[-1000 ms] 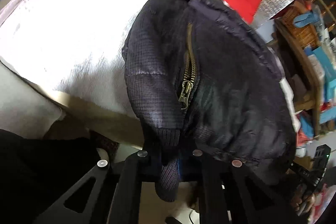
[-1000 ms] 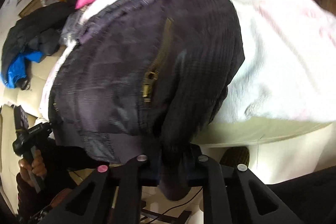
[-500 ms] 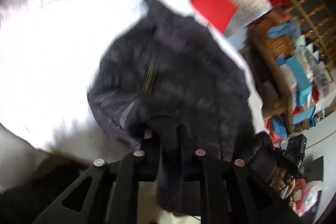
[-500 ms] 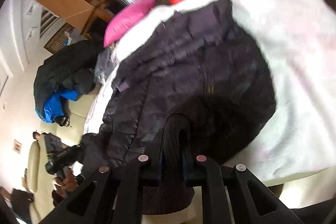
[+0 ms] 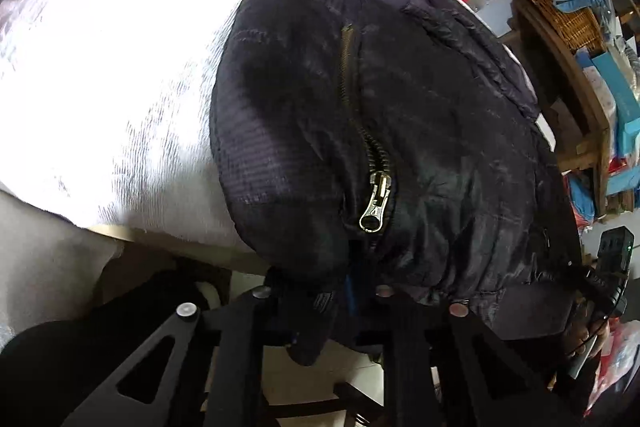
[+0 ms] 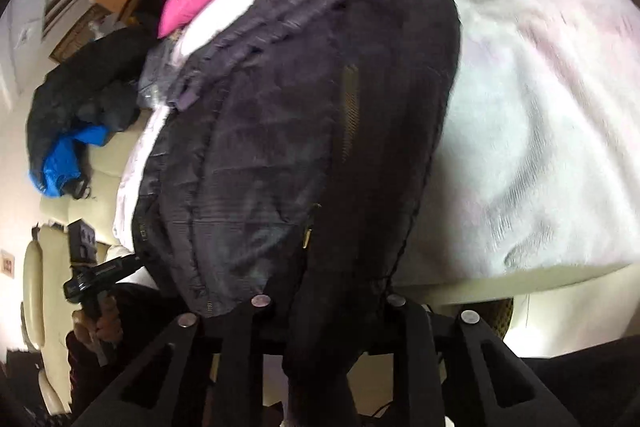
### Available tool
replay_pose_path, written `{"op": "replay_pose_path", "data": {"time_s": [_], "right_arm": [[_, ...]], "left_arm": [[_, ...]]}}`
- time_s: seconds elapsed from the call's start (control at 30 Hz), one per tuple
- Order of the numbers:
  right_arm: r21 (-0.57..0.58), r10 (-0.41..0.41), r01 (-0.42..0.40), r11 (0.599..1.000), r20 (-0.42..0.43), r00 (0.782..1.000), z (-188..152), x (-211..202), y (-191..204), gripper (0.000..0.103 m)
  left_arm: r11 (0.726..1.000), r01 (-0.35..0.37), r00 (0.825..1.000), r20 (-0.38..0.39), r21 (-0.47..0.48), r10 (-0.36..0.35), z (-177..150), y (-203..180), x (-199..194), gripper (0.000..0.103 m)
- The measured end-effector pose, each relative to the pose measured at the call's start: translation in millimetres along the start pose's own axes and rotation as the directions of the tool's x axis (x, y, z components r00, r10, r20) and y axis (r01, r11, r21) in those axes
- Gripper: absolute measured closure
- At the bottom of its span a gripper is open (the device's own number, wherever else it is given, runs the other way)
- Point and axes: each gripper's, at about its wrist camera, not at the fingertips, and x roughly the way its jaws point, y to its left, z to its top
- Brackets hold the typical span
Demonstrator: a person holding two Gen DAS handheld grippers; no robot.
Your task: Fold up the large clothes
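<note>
Now both tongs are gripping the hem of the dark jacket (image 5: 400, 115), which is lying spread over the white cloth (image 5: 120, 67) on the tabletop, its lower edge hanging off the near side. Left tongs (image 5: 320, 301) are sitting nearly closed, having just been narrowing, with a fold of knit cuff bunching between the fingers and drooping below. Right tongs (image 6: 326, 303) are standing only slightly parted, having just been widening, jacket fabric still draping between the fingers. Brass zipper (image 5: 374, 211) is showing near the hem.
</note>
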Motion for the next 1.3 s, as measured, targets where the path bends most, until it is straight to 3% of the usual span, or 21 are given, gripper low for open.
{"op": "replay_pose_path", "data": {"time_s": [0.1,0.13,0.23,0.4,0.5,0.53,0.6,0.67,0.73,0.8,0.83,0.9,0.97,1.03,1.1,1.13,1.17,1.23,1.27,1.3], "right_arm": [[-0.022,0.074,-0.073,0.997,0.037,0.997,21,-21,13,0.081],[-0.031,0.093,-0.092,0.995,0.053,0.994,27,-28,18,0.081],[-0.053,0.161,-0.155,0.986,0.136,0.978,63,-50,29,0.081],[-0.044,0.229,-0.227,0.973,0.323,0.918,150,-65,30,0.081],[0.019,0.248,-0.279,0.96,0.406,0.88,221,-54,15,0.081],[0.035,0.247,-0.289,0.957,0.423,0.872,239,-49,11,0.081],[0.085,0.242,-0.313,0.946,0.458,0.855,297,-24,-4,0.081],[0.17,0.227,-0.339,0.925,0.469,0.854,340,10,-23,0.081],[0.245,0.205,-0.344,0.907,0.456,0.866,379,54,-43,0.081],[0.337,0.167,-0.321,0.885,0.412,0.896,407,108,-68,0.081],[0.367,0.161,-0.314,0.875,0.39,0.906,413,125,-76,0.081],[0.441,0.184,-0.33,0.835,0.34,0.922,423,163,-99,0.08],[0.457,0.262,-0.412,0.789,0.356,0.897,430,171,-109,0.078],[0.459,0.332,-0.475,0.751,0.358,0.872,436,173,-111,0.072],[0.491,0.418,-0.562,0.666,0.378,0.826,441,171,-118,0.068],[0.506,0.451,-0.598,0.621,0.393,0.801,441,169,-122,0.066],[0.528,0.497,-0.652,0.544,0.423,0.757,441,165,-129,0.057],[0.544,0.539,-0.721,0.429,0.486,0.688,438,156,-138,0.035],[0.547,0.536,-0.736,0.399,0.513,0.671,433,147,-139,0.035],[0.535,0.523,-0.737,0.412,0.524,0.672,430,136,-137,0.035]], "left_arm": [[0.995,0.095,0.995,0.023,0.004,-0.095,21,-11,-23,0.088],[0.989,0.146,0.988,0.044,0.008,-0.147,33,-16,-36,0.088],[0.977,0.21,0.971,0.106,0.028,-0.212,73,-29,-65,0.089],[0.957,0.291,0.926,0.251,0.007,-0.283,172,-38,-92,0.089],[0.936,0.352,0.893,0.309,-0.028,-0.326,244,-39,-84,0.089],[0.936,0.35,0.891,0.322,-0.037,-0.321,264,-41,-81,0.089],[0.95,0.309,0.898,0.344,-0.047,-0.275,313,-46,-61,0.089],[0.957,0.278,0.907,0.35,-0.081,-0.234,362,-47,-28,0.089],[0.965,0.23,0.932,0.316,-0.128,-0.18,395,-46,14,0.089],[0.966,0.174,0.956,0.269,-0.191,-0.119,418,-37,61,0.089],[0.963,0.157,0.963,0.248,-0.217,-0.101,423,-29,84,0.089],[0.948,0.187,0.962,0.241,-0.257,-0.125,425,-14,109,0.087],[0.924,0.257,0.945,0.275,-0.283,-0.179,422,-1,119,0.086],[0.911,0.284,0.941,0.269,-0.301,-0.204,425,5,122,0.086],[0.889,0.301,0.944,0.238,-0.345,-0.228,431,11,121,0.084],[0.865,0.33,0.938,0.237,-0.379,-0.254,434,11,116,0.08],[0.854,0.345,0.932,0.245,-0.389,-0.265,439,9,110,0.07],[0.862,0.341,0.928,0.28,-0.375,-0.245,444,1,95,0.043],[0.884,0.309,0.923,0.335,-0.351,-0.189,445,-6,75,0.021],[0.896,0.289,0.914,0.374,-0.337,-0.154,445,-10,62,0.011]]}}
